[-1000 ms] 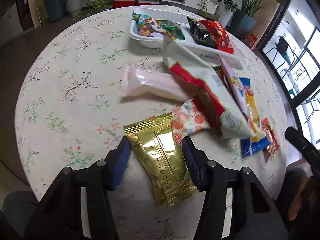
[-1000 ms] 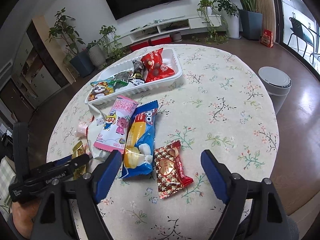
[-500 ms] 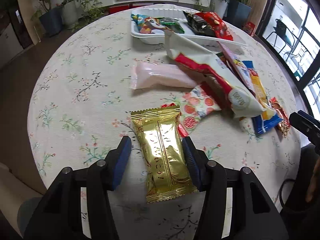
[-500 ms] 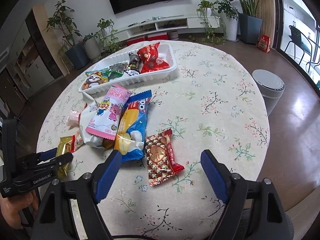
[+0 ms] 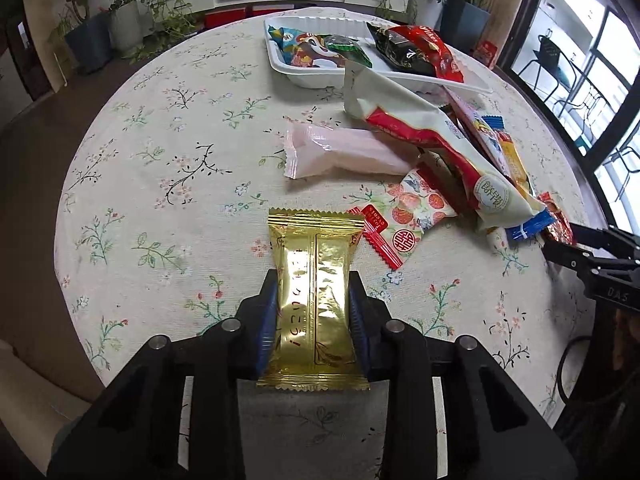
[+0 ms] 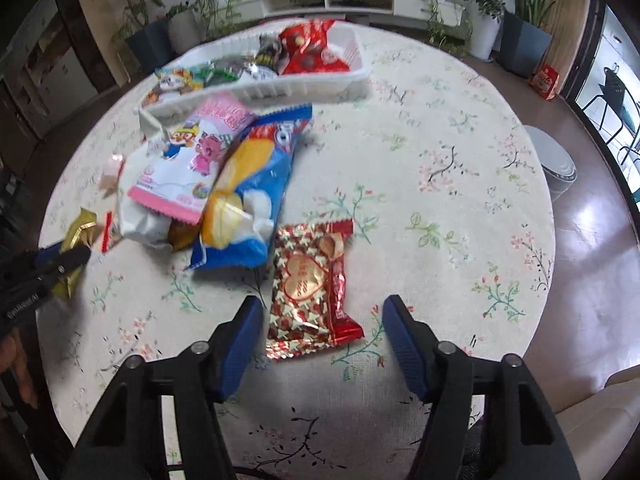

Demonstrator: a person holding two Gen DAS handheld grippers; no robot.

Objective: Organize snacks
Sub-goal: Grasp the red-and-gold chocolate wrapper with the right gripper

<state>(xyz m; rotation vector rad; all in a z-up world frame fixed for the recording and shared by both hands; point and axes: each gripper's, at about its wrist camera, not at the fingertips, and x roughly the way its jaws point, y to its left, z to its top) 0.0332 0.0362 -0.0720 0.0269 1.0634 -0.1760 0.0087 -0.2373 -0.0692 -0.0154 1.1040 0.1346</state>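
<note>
Left hand-held gripper (image 5: 312, 316) has just closed onto the gold packet (image 5: 314, 296), ready for lifting; right hand-held gripper (image 6: 322, 340), still parted, narrows around the red packet (image 6: 310, 284).

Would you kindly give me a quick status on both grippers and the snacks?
Left gripper just closed on gold packet. Right gripper closing, open around red heart packet, pads not touching. White tray beyond, nothing in the way.
</note>
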